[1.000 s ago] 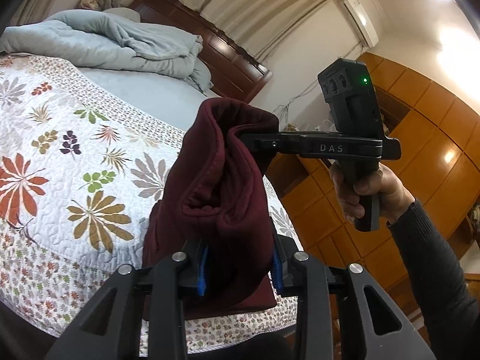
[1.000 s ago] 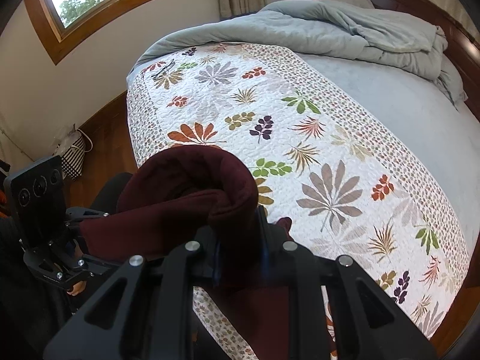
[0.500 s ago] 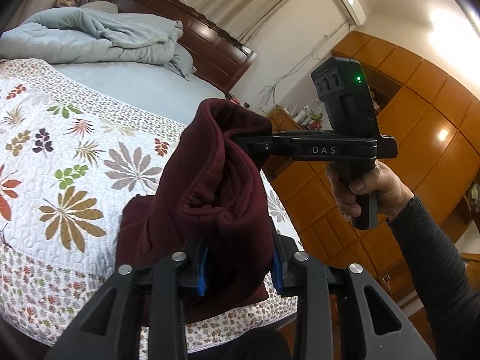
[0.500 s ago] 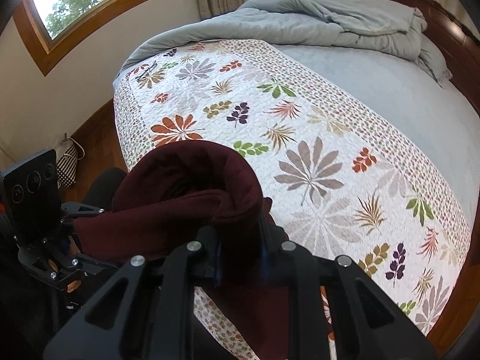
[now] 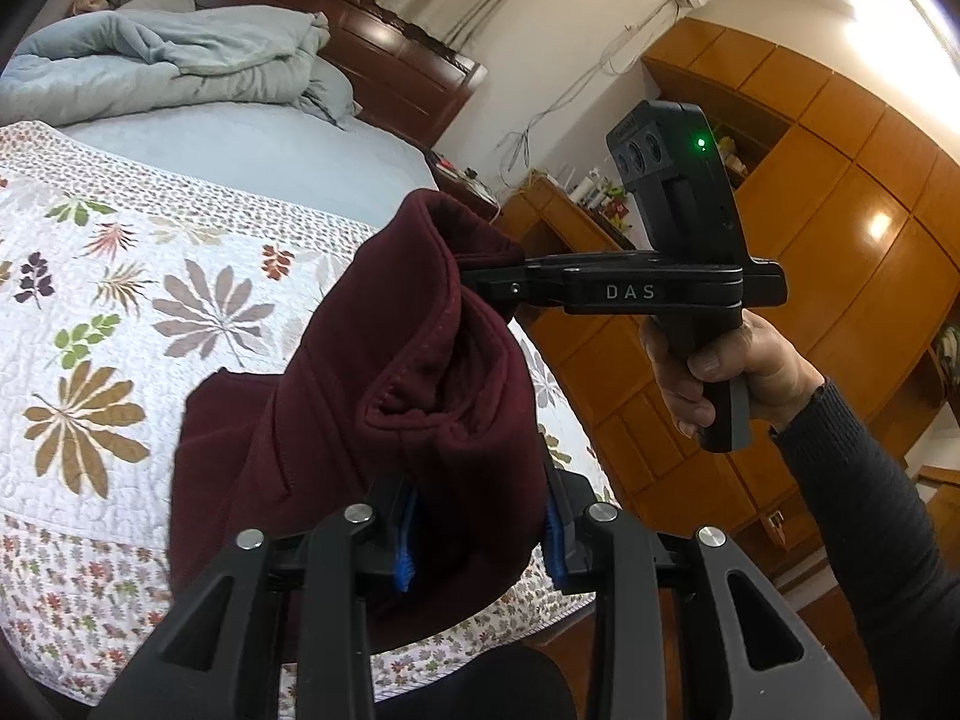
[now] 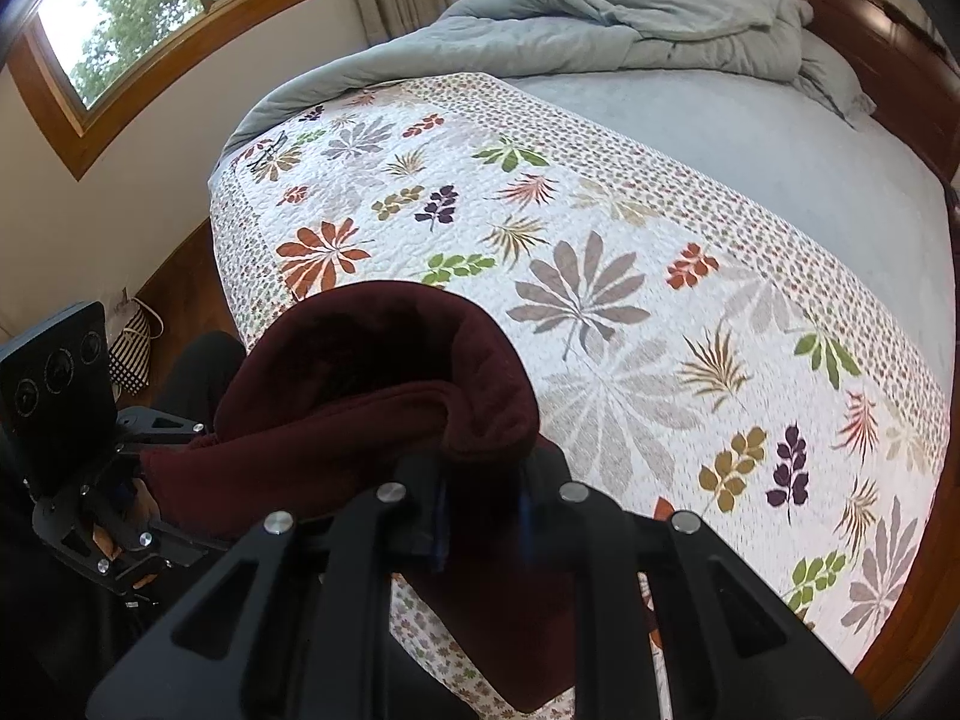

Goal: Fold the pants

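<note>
The dark maroon pants (image 5: 420, 360) are bunched up and held above the foot of the bed, and their lower part drapes onto the floral quilt (image 5: 120, 300). My left gripper (image 5: 480, 534) is shut on a thick fold of the cloth, which fills the gap between its blue pads. In the same view my right gripper (image 5: 492, 282) reaches in from the right, held by a hand, and is shut on the upper edge of the pants. In the right wrist view that gripper (image 6: 480, 516) pinches the rolled maroon pants (image 6: 384, 384), with my left gripper (image 6: 138, 462) at the lower left.
A crumpled pale blue duvet (image 6: 630, 18) lies by the dark wooden headboard (image 5: 384, 60). A wooden wardrobe (image 5: 840, 210) and a cluttered bedside cabinet (image 5: 576, 204) stand on the right. A striped bag (image 6: 135, 348) sits on the floor under the window (image 6: 150, 18).
Both grippers have carried the pants sideways along the foot of the bed toward the wardrobe side and slightly lower. More cloth rests on the quilt. Both grips are unchanged.
</note>
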`<act>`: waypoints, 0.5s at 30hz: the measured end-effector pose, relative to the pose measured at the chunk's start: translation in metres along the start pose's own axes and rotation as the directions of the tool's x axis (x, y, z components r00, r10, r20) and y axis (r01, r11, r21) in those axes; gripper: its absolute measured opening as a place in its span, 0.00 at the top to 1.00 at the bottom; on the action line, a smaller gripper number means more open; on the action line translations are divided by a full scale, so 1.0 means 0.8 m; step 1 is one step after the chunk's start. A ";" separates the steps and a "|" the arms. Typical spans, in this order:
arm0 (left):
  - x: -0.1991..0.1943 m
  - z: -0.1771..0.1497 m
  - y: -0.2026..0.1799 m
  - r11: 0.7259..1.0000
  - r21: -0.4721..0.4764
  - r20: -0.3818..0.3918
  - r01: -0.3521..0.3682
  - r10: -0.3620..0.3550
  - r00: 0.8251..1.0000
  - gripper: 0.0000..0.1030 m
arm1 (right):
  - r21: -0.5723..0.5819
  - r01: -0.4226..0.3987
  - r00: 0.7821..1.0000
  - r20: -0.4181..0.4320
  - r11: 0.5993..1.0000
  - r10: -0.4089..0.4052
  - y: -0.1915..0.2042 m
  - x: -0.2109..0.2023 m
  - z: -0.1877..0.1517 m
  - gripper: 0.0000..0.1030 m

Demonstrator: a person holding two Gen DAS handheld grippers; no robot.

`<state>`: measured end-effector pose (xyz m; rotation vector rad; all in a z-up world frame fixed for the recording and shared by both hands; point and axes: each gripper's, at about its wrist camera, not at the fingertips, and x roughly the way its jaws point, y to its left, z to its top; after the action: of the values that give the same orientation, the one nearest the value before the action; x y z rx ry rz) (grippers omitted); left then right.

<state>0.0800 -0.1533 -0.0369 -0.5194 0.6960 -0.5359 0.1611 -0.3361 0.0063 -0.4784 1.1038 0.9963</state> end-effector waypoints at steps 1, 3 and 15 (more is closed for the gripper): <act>0.004 -0.001 -0.003 1.000 0.002 -0.006 0.002 -0.002 1.000 0.69 | 0.005 0.000 1.000 0.000 1.000 0.000 -0.005 0.000 -0.005 0.85; 0.012 -0.003 -0.007 1.000 0.008 -0.017 0.004 -0.004 1.000 0.69 | 0.014 -0.001 1.000 0.000 1.000 0.001 -0.012 0.001 -0.011 0.85; 0.057 -0.017 -0.024 0.999 0.029 -0.076 0.020 -0.018 0.997 0.69 | 0.064 0.005 1.000 -0.014 0.998 -0.004 -0.050 0.008 -0.050 0.85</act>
<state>0.0945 -0.1991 -0.0555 -0.4799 0.7548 -0.5852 0.1754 -0.3838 -0.0212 -0.4365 1.1428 0.9521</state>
